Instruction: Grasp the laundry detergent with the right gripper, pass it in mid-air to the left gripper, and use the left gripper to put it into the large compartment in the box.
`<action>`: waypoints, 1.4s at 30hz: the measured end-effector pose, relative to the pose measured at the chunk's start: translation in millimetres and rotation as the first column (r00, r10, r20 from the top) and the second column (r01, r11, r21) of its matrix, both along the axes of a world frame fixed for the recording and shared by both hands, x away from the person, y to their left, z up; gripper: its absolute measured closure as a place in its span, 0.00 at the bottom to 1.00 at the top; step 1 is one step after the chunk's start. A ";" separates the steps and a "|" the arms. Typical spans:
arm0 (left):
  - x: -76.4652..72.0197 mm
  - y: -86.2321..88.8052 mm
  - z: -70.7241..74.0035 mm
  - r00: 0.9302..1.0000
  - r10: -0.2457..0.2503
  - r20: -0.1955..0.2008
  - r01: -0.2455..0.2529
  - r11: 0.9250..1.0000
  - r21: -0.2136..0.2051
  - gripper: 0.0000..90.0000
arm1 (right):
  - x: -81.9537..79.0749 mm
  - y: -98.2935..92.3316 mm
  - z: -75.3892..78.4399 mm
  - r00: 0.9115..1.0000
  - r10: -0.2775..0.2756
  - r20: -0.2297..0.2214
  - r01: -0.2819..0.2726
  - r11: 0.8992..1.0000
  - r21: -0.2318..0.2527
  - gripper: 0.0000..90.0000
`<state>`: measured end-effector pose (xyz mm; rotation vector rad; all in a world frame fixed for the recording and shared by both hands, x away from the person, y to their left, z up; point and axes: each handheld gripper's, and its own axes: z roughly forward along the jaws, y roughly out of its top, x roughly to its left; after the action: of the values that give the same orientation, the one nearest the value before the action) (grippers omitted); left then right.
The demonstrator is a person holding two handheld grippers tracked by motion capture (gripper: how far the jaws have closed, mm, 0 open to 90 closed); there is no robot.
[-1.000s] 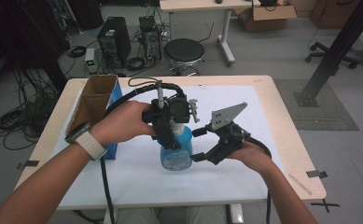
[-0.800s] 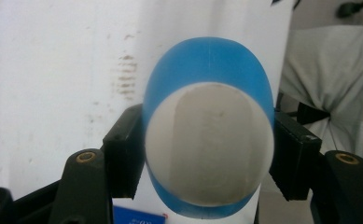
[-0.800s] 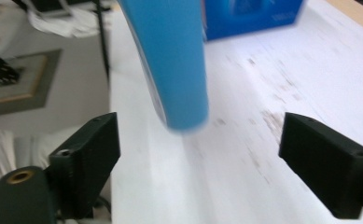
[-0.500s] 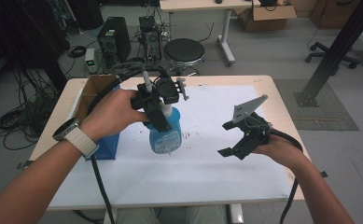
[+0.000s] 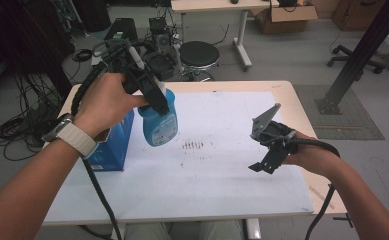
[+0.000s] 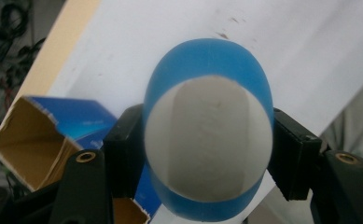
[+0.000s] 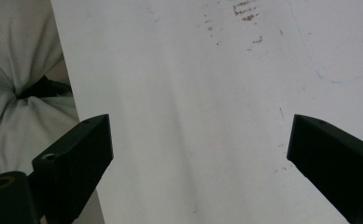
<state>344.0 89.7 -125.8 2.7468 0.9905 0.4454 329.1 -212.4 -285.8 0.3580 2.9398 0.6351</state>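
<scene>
A blue plastic bottle [image 5: 159, 127] with a label hangs tilted in the air over the left part of the white sheet [image 5: 222, 170]. My left gripper [image 5: 156, 102] is shut on its upper part. In the left gripper view both pads [image 6: 123, 149] press the bottle's sides, and its pale base [image 6: 207, 135] faces the camera. My right gripper [image 5: 266, 147] hovers over the right side of the sheet. Its jaws have just been opening and stand wide apart in the right gripper view [image 7: 198, 158], with nothing between them.
An open-topped blue cardboard box [image 5: 113, 145] stands at the table's left edge, right beside the bottle; its brown inside [image 6: 25, 144] shows. Brown smudges [image 5: 194, 146] mark the sheet's middle. A black stool [image 5: 199, 54] and cables lie beyond the table.
The left hand lifted the bottle off the sheet and carried it left toward the box. The right gripper let go of the bottle, drew away to the right and opened its jaws.
</scene>
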 end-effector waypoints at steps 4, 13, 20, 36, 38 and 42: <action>3.2 10.6 15.5 0.995 0.099 0.032 -0.099 0.995 -0.017 0.43 | 0.5 -1.6 5.3 1.000 0.002 0.007 -0.001 0.999 -0.033 0.07; 10.3 32.1 39.0 0.963 0.264 0.059 -0.261 0.964 -0.051 0.43 | 2.5 -11.8 10.9 1.000 -0.007 -0.002 0.007 0.994 -0.110 0.07; 16.6 52.6 46.8 0.918 0.389 0.071 -0.383 0.920 -0.082 0.43 | 4.5 -17.5 16.4 1.000 -0.005 0.005 0.006 0.989 -0.145 0.07; 24.8 106.4 63.9 0.805 0.592 0.039 -0.585 0.802 -0.123 0.43 | 12.4 -29.0 19.7 0.999 -0.011 0.036 0.017 0.985 -0.172 0.08; 25.6 112.7 62.8 0.791 0.611 0.038 -0.603 0.789 -0.116 0.43 | 13.1 -29.2 18.3 0.999 -0.012 0.036 0.017 0.985 -0.170 0.08; 27.9 125.0 55.9 0.766 0.641 0.038 -0.634 0.765 -0.116 0.43 | 13.4 -28.9 16.9 0.999 -0.012 0.042 0.019 0.987 -0.158 0.08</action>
<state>371.8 214.7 -69.9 2.2107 1.8731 0.5681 342.6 -241.3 -268.8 0.3465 2.9203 0.3980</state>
